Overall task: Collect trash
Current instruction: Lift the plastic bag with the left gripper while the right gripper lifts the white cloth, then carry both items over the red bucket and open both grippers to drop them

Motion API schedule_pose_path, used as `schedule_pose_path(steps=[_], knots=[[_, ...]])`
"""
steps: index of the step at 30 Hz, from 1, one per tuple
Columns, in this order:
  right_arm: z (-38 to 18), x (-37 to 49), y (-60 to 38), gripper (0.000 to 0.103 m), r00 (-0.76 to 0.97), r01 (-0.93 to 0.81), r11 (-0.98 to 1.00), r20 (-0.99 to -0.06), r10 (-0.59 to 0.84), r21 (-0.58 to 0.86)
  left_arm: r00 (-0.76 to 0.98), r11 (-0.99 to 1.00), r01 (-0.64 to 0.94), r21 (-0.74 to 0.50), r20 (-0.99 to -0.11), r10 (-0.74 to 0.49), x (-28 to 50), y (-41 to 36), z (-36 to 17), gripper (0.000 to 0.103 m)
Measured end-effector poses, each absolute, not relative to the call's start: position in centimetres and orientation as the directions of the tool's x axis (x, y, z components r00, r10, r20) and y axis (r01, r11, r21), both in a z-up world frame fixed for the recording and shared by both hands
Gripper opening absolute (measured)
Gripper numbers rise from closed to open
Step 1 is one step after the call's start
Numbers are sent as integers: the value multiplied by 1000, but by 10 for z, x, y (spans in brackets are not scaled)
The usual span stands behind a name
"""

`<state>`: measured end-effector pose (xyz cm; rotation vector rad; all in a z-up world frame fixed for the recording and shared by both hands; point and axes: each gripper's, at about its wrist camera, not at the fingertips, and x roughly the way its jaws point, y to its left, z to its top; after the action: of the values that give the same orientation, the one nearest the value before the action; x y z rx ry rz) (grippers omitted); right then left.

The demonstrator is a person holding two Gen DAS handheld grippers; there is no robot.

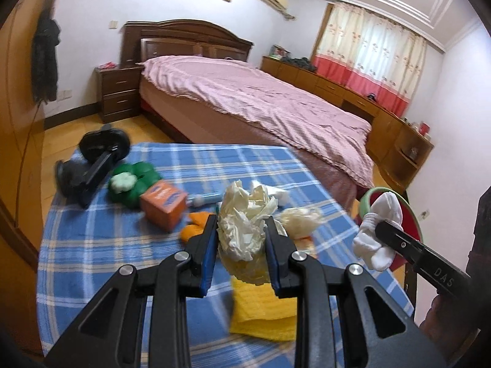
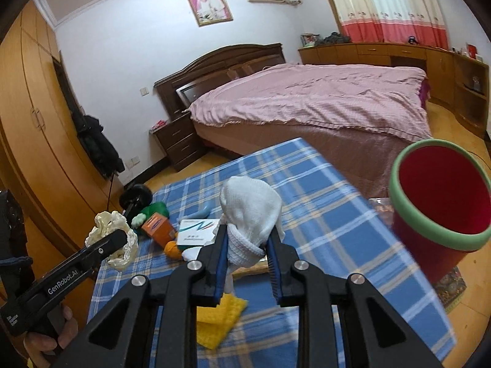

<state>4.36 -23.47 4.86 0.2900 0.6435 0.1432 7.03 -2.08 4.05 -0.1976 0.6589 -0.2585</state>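
My left gripper (image 1: 241,219) is shut on a crumpled cream paper wad (image 1: 242,233), lifted above the blue plaid table (image 1: 122,245). The right wrist view shows that same left gripper (image 2: 121,239) and wad (image 2: 107,224) at the left. My right gripper (image 2: 248,230) is shut on a white sock-like cloth (image 2: 248,205) that sticks up between the pads. In the left wrist view the right gripper (image 1: 383,227) and cloth (image 1: 380,214) hang off the table's right edge. A red bin with a green rim (image 2: 399,171) stands open beside the table on the right; its rim (image 1: 377,189) shows behind the cloth.
On the table lie another cream wad (image 1: 299,219), a white tissue (image 1: 276,193), an orange box (image 1: 164,204), a green plush (image 1: 135,181), a yellow cloth (image 1: 260,309) and a white card (image 2: 196,230). A black wheeled tool (image 1: 101,150) sits at the far left edge. A pink bed (image 1: 260,101) stands behind.
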Motion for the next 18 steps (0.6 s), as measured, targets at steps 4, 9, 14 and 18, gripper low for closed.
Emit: schedule_pose_path(steps=[4,9,14,18], knots=[[53,34,-262,26,808,4,950,-560,181,313,728,933,243,-264,-586,-355,77,-51,46,29],[53,26,-309,26,824,88,939,-553,119,333,687,910,331,-248,-598,-413,83,-97,54,29],[48,19,-362,26,830,184,916,-556,50,357,638,880,411,-240,-613,-465,92,-147,56,29],[40,14,-396,26,828,243,899,-561,4,365,610,858,463,-225,-621,-492,99,-187,57,29]])
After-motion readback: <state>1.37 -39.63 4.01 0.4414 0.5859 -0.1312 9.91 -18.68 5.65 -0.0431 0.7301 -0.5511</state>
